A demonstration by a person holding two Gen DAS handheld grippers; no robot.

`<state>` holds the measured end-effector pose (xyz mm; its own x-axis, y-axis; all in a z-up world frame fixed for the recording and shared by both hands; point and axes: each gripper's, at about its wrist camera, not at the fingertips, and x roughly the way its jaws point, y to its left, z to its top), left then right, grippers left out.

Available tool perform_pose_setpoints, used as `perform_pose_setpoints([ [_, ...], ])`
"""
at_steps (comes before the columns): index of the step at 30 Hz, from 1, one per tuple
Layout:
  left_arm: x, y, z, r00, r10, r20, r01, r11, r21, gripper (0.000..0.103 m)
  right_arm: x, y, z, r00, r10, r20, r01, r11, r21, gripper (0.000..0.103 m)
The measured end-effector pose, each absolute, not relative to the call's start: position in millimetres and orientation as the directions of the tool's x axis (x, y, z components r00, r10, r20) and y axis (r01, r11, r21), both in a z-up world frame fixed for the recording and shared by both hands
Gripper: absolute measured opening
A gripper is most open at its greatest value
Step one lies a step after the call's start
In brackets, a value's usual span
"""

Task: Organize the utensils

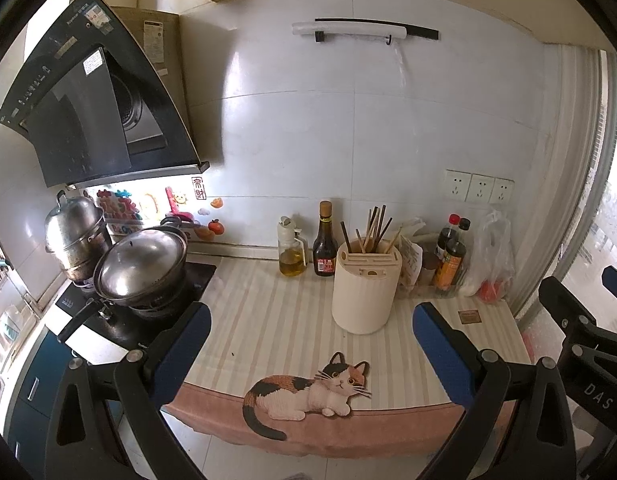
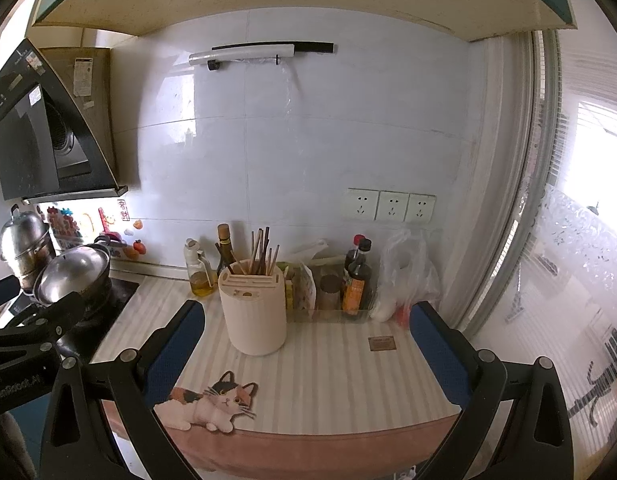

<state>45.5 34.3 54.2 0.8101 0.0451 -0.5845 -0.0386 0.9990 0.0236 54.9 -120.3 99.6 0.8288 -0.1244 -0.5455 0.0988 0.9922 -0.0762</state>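
On the striped counter [image 1: 268, 312], a cream holder [image 1: 366, 292] stands upright with light, stiff, slippery chopsticks [image 1: 374, 226] poking out, best pinched near their tops, while the left gripper [image 1: 308, 356] and right gripper [image 2: 308, 356] hover spread wide, empty.

Counter front free; holder [image 1: 366, 288], bottles [image 1: 448, 260] behind.

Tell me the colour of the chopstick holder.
Cream chopstick holder, clearest in the left wrist view.
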Motion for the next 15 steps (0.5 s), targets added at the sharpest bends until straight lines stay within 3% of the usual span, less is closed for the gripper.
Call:
perform_pose_setpoints([
  [15,48.2,34.8,52.7,0.809,0.044,-0.586,-0.038,0.999,0.023,0.103,58.2,-121.1,98.2,0.828,-0.126,-0.547,0.098,0.992,-0.080,0.103],
])
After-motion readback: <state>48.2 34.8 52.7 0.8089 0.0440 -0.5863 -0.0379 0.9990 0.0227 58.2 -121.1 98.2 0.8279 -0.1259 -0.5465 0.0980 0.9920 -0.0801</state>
